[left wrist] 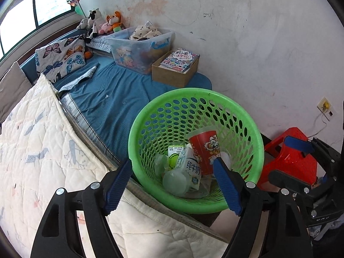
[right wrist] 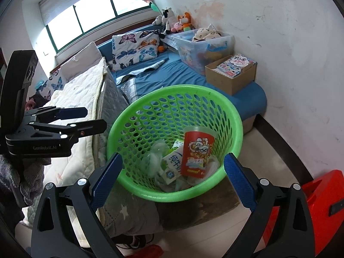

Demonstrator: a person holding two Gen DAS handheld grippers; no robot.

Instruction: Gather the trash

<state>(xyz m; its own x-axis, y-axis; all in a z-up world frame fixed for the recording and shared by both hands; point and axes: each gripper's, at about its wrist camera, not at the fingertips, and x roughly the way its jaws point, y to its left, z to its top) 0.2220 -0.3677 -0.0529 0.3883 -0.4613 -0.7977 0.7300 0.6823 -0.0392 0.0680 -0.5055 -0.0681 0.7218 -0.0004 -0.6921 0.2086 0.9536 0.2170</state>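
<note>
A green perforated basket (left wrist: 193,92) stands beside the bed, and the right wrist view shows its rim (right wrist: 172,89) too. Inside lie a red printed paper cup (left wrist: 205,148) (right wrist: 196,157), a white milk carton (left wrist: 192,167) (right wrist: 172,165) and crumpled clear plastic (left wrist: 174,180) (right wrist: 154,157). My left gripper (left wrist: 172,185) hangs open just above the basket's near rim, with nothing between its blue pads. My right gripper (right wrist: 174,172) is open as well, over the near rim, and it is empty. Each gripper appears at the edge of the other's view, the right gripper (left wrist: 279,157) and the left gripper (right wrist: 95,118).
A white quilt (left wrist: 43,150) covers the bed on the left and a blue sheet (left wrist: 111,90) lies beyond. A clear storage bin (left wrist: 139,49) and a cardboard box of books (left wrist: 174,73) stand against the wall. A red plastic stool (left wrist: 296,163) stands right of the basket.
</note>
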